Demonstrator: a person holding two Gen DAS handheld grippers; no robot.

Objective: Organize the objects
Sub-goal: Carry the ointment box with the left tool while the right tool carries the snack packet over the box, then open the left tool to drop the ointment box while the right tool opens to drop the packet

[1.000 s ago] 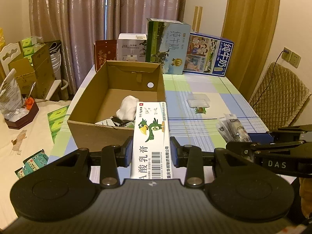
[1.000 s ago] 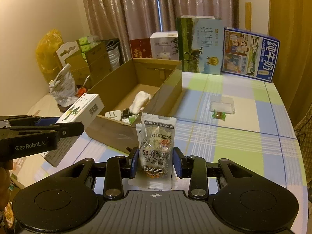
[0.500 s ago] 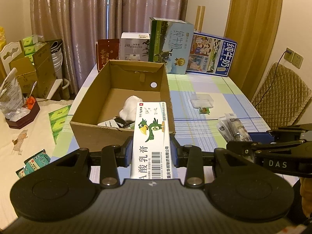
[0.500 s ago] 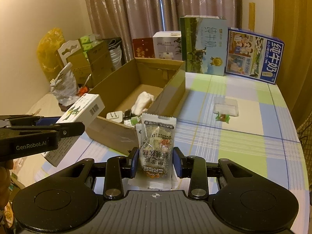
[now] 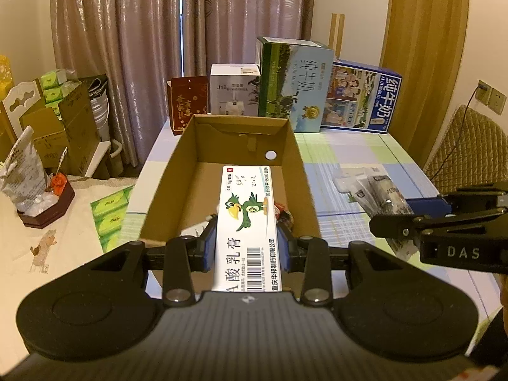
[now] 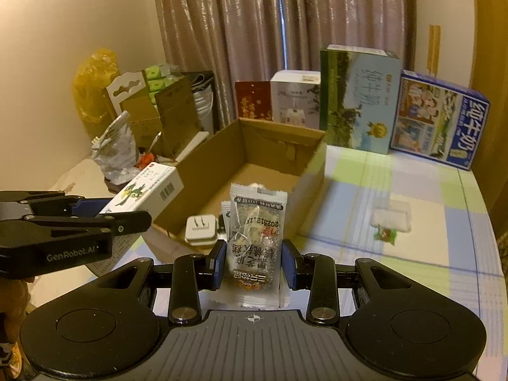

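My left gripper [image 5: 247,247] is shut on a white ointment box [image 5: 247,222] with a green bird print, held over the near end of the open cardboard box [image 5: 177,158]. My right gripper [image 6: 254,262] is shut on clear snack packets [image 6: 255,238], held above the cardboard box's [image 6: 312,171] near right corner. Inside the carton lie a white plug adapter [image 6: 201,230] and other small items, partly hidden. In the right wrist view the left gripper [image 6: 63,222] and the ointment box [image 6: 146,193] are at the left. The left wrist view has the right gripper [image 5: 444,222] with the packets [image 5: 377,193] at the right.
Milk cartons [image 5: 293,84], [image 5: 362,95], a white box [image 5: 235,89] and a red box [image 5: 187,104] stand behind the cardboard box. A clear small tray [image 6: 392,219] and a green candy [image 6: 385,233] lie on the checked tablecloth. A side table [image 5: 63,238] with clutter is at the left.
Both grippers moved forward and up toward the cardboard box; the ointment box now hangs over its inside and the packets over its near right corner. Grips unchanged.
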